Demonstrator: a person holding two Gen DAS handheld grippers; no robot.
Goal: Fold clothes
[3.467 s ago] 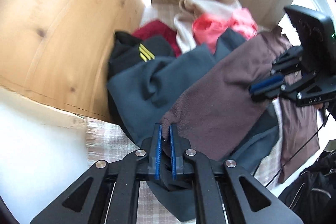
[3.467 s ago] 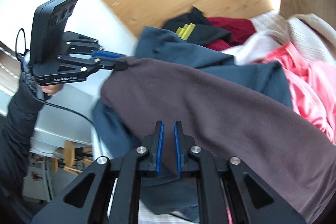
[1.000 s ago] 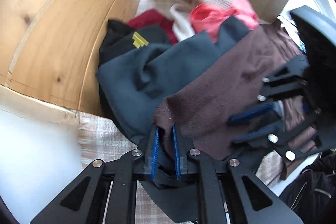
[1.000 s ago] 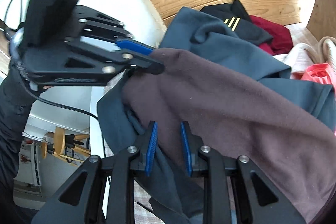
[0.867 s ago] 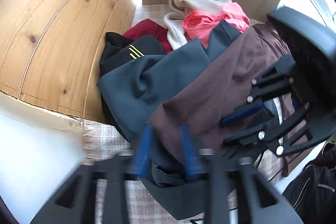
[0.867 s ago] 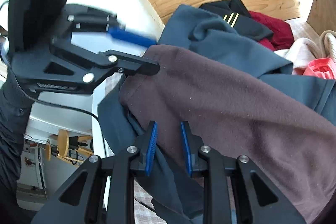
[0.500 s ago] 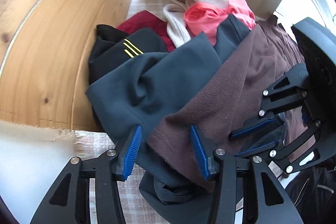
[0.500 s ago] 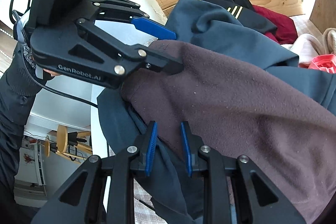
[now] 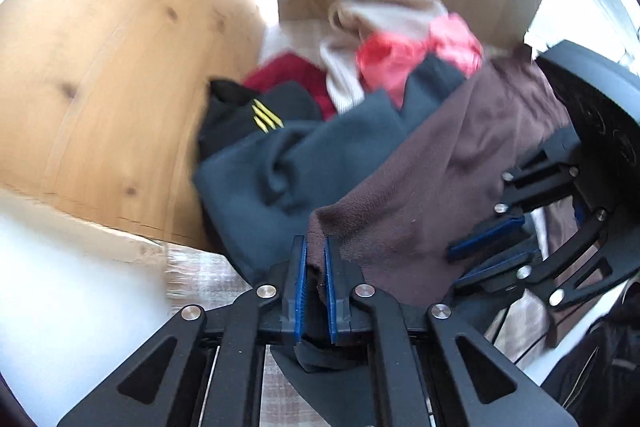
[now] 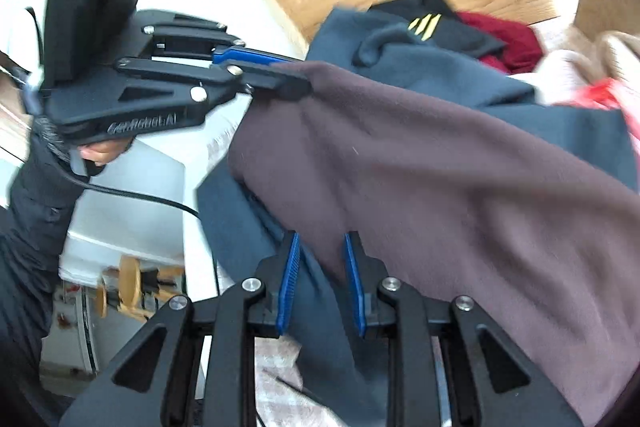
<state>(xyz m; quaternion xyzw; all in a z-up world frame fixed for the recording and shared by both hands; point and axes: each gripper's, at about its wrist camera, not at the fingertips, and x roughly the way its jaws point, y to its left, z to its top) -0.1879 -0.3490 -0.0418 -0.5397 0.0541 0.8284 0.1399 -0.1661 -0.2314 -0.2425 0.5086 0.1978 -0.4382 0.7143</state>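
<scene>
brown fleece [image 10: 440,187]: running off the right and bottom edges of the right wrist view, its full outline not showing.
dark blue garment [image 9: 304,167]: lying largely buried under the fleece.
red garment [image 9: 296,75]: showing only a small patch behind the pile.
left gripper [image 9: 316,259]: its pads hiding the pinched corner.
pink cloth [image 10: 616,95]: smearing with motion blur at the edge.
</scene>
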